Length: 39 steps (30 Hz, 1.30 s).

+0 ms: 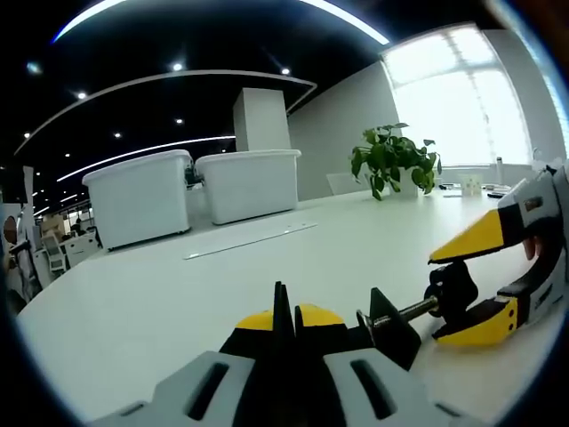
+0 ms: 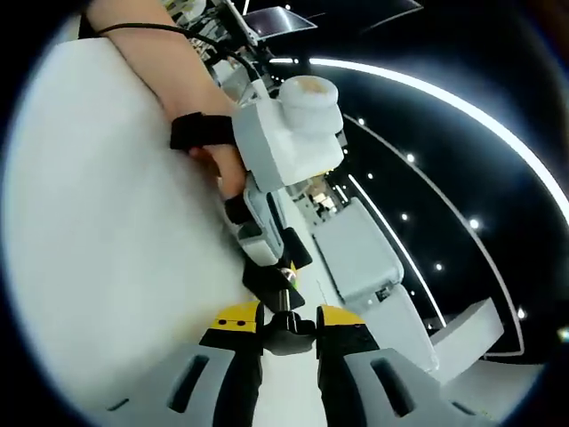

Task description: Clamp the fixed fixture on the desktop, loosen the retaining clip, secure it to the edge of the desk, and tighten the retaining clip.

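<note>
Left gripper (image 1: 283, 331) jaws are pinched on the clamp (image 1: 391, 325) just over the desk (image 1: 178, 294), right gripper (image 2: 289, 327) nips its knob (image 2: 286, 331), so a hard twist could pop the clamp out of that thin hold

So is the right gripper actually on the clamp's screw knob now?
Touching. In the right gripper view, the right gripper has its yellow-tipped jaws closed on the black screw knob with no gap; the left gripper view shows it pinching the same knob.
</note>
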### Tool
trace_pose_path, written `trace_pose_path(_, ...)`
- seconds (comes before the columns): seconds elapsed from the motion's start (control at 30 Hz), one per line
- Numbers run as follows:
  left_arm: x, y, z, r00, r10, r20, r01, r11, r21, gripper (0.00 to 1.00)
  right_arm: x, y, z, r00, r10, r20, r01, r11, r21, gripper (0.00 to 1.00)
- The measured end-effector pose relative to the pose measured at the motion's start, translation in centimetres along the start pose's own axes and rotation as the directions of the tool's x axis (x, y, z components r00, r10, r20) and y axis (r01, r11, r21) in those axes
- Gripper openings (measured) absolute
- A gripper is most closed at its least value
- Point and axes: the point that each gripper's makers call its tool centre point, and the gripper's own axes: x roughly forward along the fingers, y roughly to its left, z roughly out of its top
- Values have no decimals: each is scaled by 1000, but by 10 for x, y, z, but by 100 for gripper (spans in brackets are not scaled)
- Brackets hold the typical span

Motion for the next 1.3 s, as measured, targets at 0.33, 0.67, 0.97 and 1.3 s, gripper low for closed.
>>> trace_pose_path(0.33,0,0,0,1000,-1,1,1,1000,1,7,-7,-31,8,994,-84,72,55,938,343,25)
trace_pose_path(0.67,0,0,1,1000,-2,5,2,1000,6,7,-3,-21,-33,996,23,84,-87,231,969,19)
trace_pose_path(0.97,0,-2,0,1000,-7,4,6,1000,7,7,-5,-20,-33,995,31,93,-97,154,983,19)
trace_pose_path(1.3,0,-3,0,1000,-9,4,9,1000,7,7,-4,-19,-28,989,40,139,-143,92,985,27)
